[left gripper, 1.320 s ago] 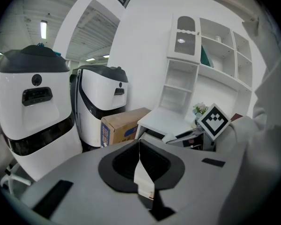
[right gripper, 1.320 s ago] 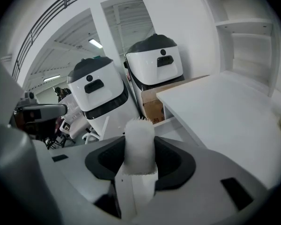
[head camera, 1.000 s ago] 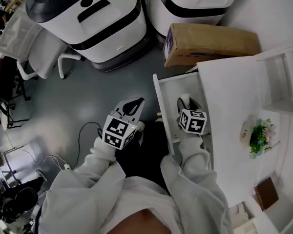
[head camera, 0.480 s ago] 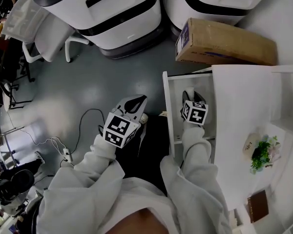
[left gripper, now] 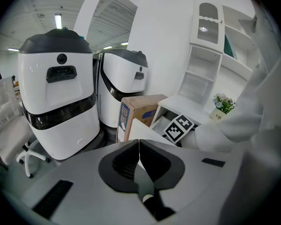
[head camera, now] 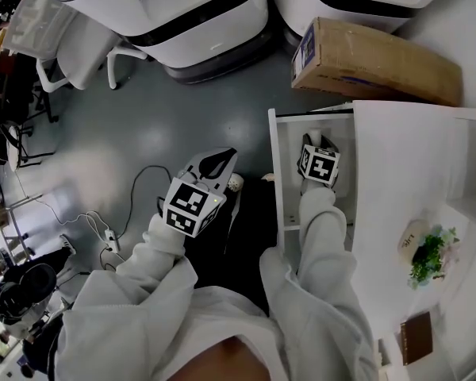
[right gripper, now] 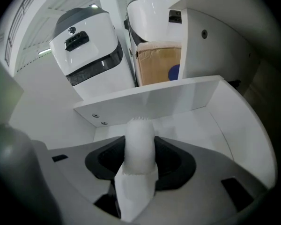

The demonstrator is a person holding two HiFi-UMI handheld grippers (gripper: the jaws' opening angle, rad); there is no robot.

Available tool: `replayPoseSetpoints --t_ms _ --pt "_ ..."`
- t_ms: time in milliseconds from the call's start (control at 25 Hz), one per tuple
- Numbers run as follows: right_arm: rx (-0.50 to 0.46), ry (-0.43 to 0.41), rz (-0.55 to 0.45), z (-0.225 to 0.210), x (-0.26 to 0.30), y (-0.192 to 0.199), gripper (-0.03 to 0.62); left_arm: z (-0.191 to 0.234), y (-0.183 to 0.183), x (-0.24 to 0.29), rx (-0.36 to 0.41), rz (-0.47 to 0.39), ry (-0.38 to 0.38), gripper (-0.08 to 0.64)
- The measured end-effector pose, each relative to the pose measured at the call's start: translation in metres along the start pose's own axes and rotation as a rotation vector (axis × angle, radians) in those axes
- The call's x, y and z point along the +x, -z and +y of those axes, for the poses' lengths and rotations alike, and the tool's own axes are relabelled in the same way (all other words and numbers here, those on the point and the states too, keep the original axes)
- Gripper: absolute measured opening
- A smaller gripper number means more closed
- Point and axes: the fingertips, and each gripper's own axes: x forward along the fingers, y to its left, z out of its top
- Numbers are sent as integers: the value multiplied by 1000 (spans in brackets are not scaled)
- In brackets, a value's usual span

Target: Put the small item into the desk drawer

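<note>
White sachet (right gripper: 139, 130) with a zigzag top edge is clamped between the jaws of your right tongs (right gripper: 140, 146) and stands up past their tips. The jaws are partly closed and press on its two sides.

In the head view, those tongs reach down inside the open drawer (head camera: 275, 181) of the white table (head camera: 397, 157). The right gripper view shows one of the drawer's end walls just ahead and its bare bottom below. No view shows whether the sachet touches the bottom. It looks to be a little above it.

Your left tongs (left gripper: 139, 144) are to the left of the drawer, over the grey floor (head camera: 182, 117). Their jaws are pressed together with nothing between them.

Past the drawer are a cardboard box (head camera: 377, 62) and two large white-and-grey machines (head camera: 198, 14). A small potted plant (head camera: 427, 252) stands on the table, well apart from the drawer.

You appear to be at the placing step, and it is nearly done. The next move likely calls for three things:
- Lower the right tongs gently until the sachet rests on the drawer bottom.
- Spread the jaws enough to let it go.
- Lift straight up, so the tongs clear the drawer walls without dragging the sachet out.
</note>
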Motion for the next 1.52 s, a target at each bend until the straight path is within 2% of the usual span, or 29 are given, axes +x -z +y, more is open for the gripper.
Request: replayPoseSetpoints --t_ms 160,440,520,640,840,1040,1520 --pt "10 29 43 -4 10 13 195 -1 2 1 -5 6 -3 17" --pt "31 55 16 -4 14 16 196 1 10 -3 -9 20 -16 17" --pt "37 44 16 -1 14 16 203 0 11 -4 -9 21 -14 17" --pt "55 0 5 5 12 15 278 -4 9 -4 -3 21 -3 17" --pt "84 -23 -45 10 0 4 312 -8 2 -6 14 11 15 17" --pt "75 -41 -81 10 -12 0 324 -12 -2 -6 33 0 37 17" --pt "119 -62 -138 20 -57 -5 324 -21 -19 -15 74 -53 107 17"
